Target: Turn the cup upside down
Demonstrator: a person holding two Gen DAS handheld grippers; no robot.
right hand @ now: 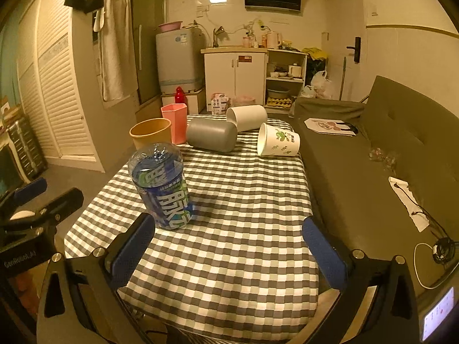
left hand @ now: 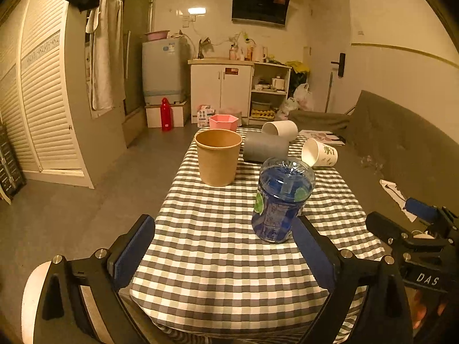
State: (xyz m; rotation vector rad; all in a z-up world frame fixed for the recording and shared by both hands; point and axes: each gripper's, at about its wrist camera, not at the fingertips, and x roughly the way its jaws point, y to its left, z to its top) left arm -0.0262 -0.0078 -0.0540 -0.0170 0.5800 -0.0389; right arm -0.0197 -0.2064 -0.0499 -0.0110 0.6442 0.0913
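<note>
Jaws of my left gripper (left hand: 222, 253) and right gripper (right hand: 229, 250) spread apart, empty, low over near edge of checked-cloth desk (right hand: 229, 243). Clear plastic cup cut from blue-labelled bottle (right hand: 160, 186) stands mouth-down just ahead. Brown paper cup (left hand: 218, 157) upright behind. Grey cylinder cup (right hand: 210, 137), white cup (right hand: 248, 117), leaf-print paper cup (right hand: 278, 143) lie sideways at far end.

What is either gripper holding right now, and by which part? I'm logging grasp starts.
Nothing. The left gripper and the right gripper are both open over the table, with no cup between their fingers.
</note>
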